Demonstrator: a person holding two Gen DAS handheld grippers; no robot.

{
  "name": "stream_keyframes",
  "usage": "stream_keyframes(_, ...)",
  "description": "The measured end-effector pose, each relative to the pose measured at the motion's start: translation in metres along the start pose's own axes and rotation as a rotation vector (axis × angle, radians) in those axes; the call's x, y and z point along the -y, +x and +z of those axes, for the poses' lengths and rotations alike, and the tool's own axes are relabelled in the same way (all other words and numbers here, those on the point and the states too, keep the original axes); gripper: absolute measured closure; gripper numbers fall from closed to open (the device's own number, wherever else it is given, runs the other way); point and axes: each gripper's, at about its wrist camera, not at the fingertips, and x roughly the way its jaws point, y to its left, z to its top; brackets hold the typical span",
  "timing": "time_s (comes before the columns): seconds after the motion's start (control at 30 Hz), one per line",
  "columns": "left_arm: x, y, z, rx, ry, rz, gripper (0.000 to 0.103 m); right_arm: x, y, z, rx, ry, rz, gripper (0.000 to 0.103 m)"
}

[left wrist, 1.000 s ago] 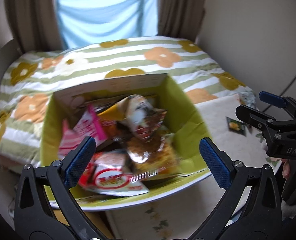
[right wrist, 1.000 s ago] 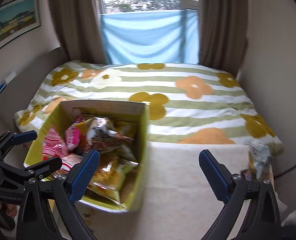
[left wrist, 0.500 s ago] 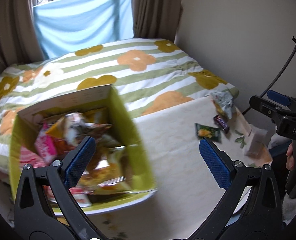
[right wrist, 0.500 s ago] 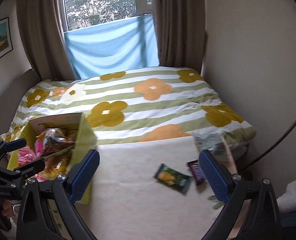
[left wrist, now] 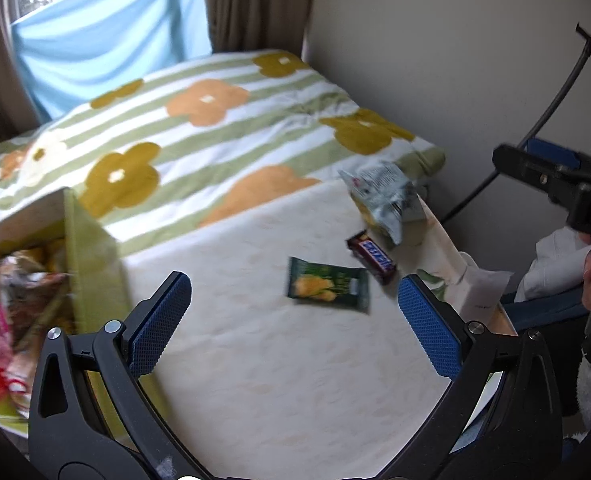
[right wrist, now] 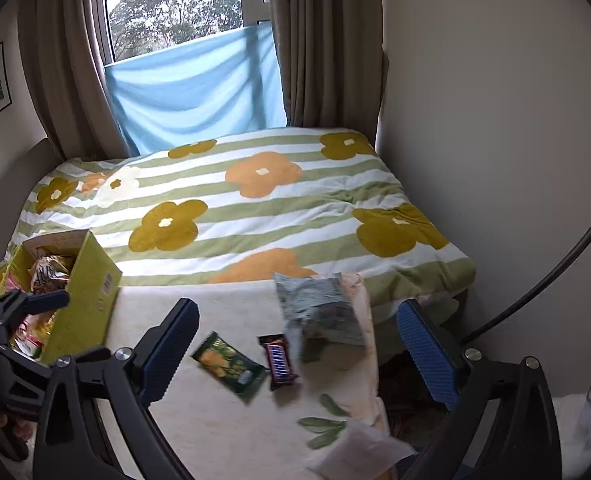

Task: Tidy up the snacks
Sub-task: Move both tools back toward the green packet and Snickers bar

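A yellow-green box [left wrist: 91, 248] [right wrist: 85, 300] full of snack bags stands at the table's left end. On the cream tablecloth lie a green snack packet [left wrist: 327, 286] [right wrist: 229, 362], a brown chocolate bar [left wrist: 371, 258] [right wrist: 279, 360] and a silver crumpled bag [left wrist: 383, 198] [right wrist: 319, 308] near the right end. My left gripper [left wrist: 295, 324] is open and empty, hovering short of the green packet. My right gripper [right wrist: 295, 348] is open and empty above the packet and the bar. Each gripper shows at the edge of the other's view.
A bed with a flowered striped blanket [right wrist: 255, 200] lies just behind the table. A wall [right wrist: 495, 120] and a dark cable [right wrist: 555, 264] are on the right. A white paper piece [right wrist: 359, 452] lies at the table's near right corner.
Both views have swung right, away from the box and toward the loose snacks. The box has slid to the left edge of each view. Both grippers stayed open.
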Motion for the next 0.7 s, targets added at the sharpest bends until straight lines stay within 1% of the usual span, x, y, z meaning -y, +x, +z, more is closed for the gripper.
stream_keyframes(0.17, 0.025, 0.051, -0.008, -0.087, -0.007, -0.023, 0.0, 0.025, 0.02, -0.002, -0.038, 0.001, 0.041, 0.004)
stream_keyframes(0.33, 0.034, 0.089, -0.019, -0.151, 0.015, -0.006, 0.0, 0.035, 0.048, -0.012, -0.09, -0.004, 0.09, 0.004)
stream_keyframes(0.43, 0.03, 0.106, -0.022, -0.172, 0.017, 0.008, 0.0, 0.036, 0.066, -0.023, -0.117, 0.011, 0.123, 0.004)
stream_keyframes(0.57, 0.028, 0.13, -0.02, -0.194, 0.02, 0.008, 0.001, 0.038, 0.084, -0.036, -0.152, 0.025, 0.136, 0.004)
stream_keyframes(0.6, 0.029, 0.136, -0.02, -0.197, 0.029, 0.009, 0.001, 0.039, 0.087, -0.04, -0.159, 0.032, 0.137, 0.004)
stream_keyframes(0.7, 0.035, 0.16, -0.019, -0.212, 0.074, 0.043, 0.0, 0.041, 0.095, -0.047, -0.175, 0.05, 0.137, 0.004)
